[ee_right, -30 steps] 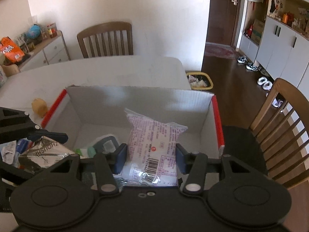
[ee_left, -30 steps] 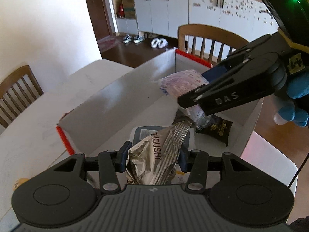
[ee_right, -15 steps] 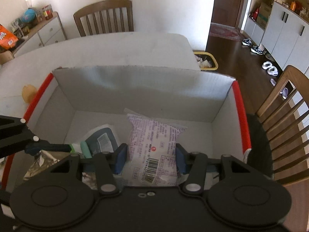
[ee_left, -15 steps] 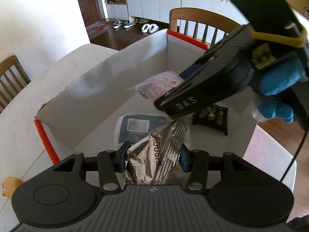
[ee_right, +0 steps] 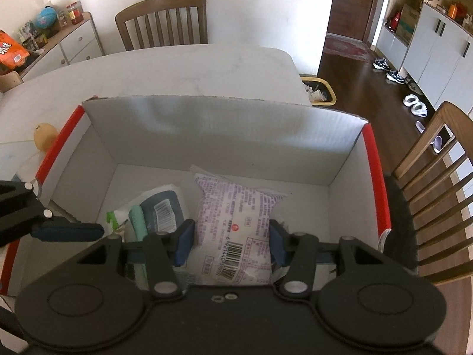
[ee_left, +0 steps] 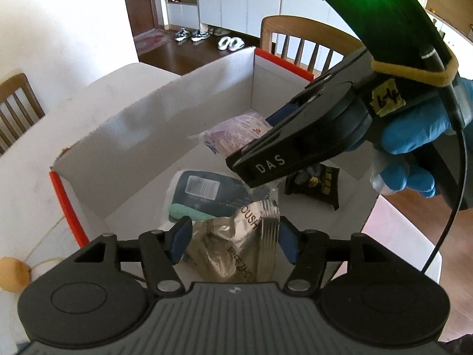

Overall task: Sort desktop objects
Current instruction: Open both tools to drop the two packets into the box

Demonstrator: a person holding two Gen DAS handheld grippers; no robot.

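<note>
An open white cardboard box (ee_left: 142,136) with red edges stands on the table; it also shows in the right wrist view (ee_right: 224,130). My left gripper (ee_left: 233,241) is shut on a crumpled silver snack bag (ee_left: 236,251), held inside the box's near side. My right gripper (ee_right: 230,242) is shut on a white and purple snack packet (ee_right: 236,224) low inside the box; the packet also shows in the left wrist view (ee_left: 236,133). A dark blue packet (ee_left: 204,192) and a black and gold packet (ee_left: 322,186) lie on the box floor.
A small orange toy (ee_right: 44,134) lies on the white table (ee_right: 177,71) left of the box. Wooden chairs stand at the far side (ee_right: 162,20) and right of the box (ee_right: 437,183). A yellow bin (ee_right: 319,91) stands on the floor beyond.
Both grippers have moved down into the box with their packets. The right gripper now sits lower, with its packet near the box floor.
</note>
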